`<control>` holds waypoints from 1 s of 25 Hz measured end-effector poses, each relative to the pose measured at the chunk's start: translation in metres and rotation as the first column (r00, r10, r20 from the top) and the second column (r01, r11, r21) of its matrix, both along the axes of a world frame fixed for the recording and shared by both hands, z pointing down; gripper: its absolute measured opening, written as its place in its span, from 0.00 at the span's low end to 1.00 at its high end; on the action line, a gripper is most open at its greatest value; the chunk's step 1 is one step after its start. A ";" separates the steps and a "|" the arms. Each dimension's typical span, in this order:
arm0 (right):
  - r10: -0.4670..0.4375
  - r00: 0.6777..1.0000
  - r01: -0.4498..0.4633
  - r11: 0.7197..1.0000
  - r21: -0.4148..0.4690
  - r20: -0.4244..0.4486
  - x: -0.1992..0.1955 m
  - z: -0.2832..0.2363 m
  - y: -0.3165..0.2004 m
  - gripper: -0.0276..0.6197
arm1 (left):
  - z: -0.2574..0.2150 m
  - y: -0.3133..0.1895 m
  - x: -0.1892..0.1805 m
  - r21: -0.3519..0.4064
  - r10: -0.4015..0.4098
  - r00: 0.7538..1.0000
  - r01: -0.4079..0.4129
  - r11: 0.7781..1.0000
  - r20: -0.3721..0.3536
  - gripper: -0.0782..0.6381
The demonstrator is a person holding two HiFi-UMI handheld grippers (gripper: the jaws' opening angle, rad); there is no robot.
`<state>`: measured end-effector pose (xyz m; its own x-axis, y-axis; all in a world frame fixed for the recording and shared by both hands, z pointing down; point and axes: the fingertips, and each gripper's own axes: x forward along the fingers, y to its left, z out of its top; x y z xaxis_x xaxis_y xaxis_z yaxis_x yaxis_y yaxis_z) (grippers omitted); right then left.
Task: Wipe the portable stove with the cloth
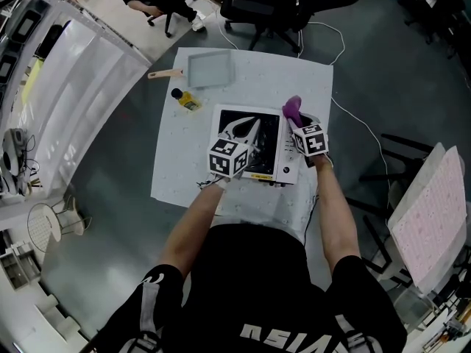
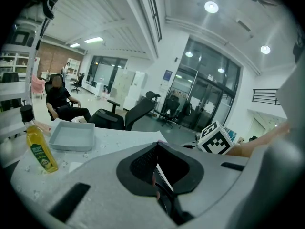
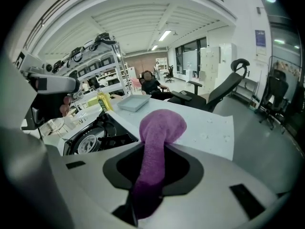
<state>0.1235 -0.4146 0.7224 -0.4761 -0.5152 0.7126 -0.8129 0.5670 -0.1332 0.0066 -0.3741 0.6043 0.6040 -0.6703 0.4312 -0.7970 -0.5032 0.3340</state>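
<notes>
Far left: yellow plastic bottle (image 1: 185, 99) and shallow grey tray (image 1: 210, 70), both off-task. The left gripper (image 2: 162, 178) pinches a thin pale edge; we judge it's the stove rim, bracing it. The stove (image 1: 257, 149) sits mid-table on a white sheet (image 1: 176, 153): boxy pale metal, black top, round burner. The right gripper (image 3: 143, 175) is clamped on the cloth (image 3: 159, 128), a fuzzy purple roll poking past the jaws by the stove's right edge; contact unclear. We read the wipe as just starting. Next: press the cloth down and sweep across.
</notes>
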 end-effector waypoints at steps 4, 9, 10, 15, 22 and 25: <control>-0.023 1.000 0.023 1.000 -0.006 -0.003 -0.003 0.000 0.009 0.19 | -0.001 0.006 0.001 -0.002 -0.009 1.000 0.009 1.000 -0.004 0.12; -0.053 0.999 0.053 0.999 -0.007 -0.009 -0.008 0.002 0.020 0.19 | -0.003 0.013 0.004 0.000 -0.019 1.000 0.019 1.000 -0.008 0.12; -0.056 0.998 0.056 0.998 -0.012 -0.008 -0.009 0.003 0.024 0.19 | -0.004 0.016 0.004 -0.001 -0.021 1.000 0.021 1.000 -0.010 0.12; -0.075 0.997 0.075 0.997 -0.020 -0.003 -0.012 0.001 0.042 0.19 | -0.011 0.027 0.008 0.011 -0.037 0.999 0.038 0.999 -0.020 0.12; -0.115 0.993 0.116 0.993 -0.032 0.018 -0.013 0.000 0.076 0.19 | -0.014 0.053 0.012 0.014 -0.080 0.996 0.080 0.997 -0.026 0.12; -0.125 0.992 0.125 0.992 -0.032 0.026 -0.012 0.000 0.090 0.19 | -0.013 0.070 0.015 0.016 -0.099 0.995 0.099 0.995 -0.026 0.12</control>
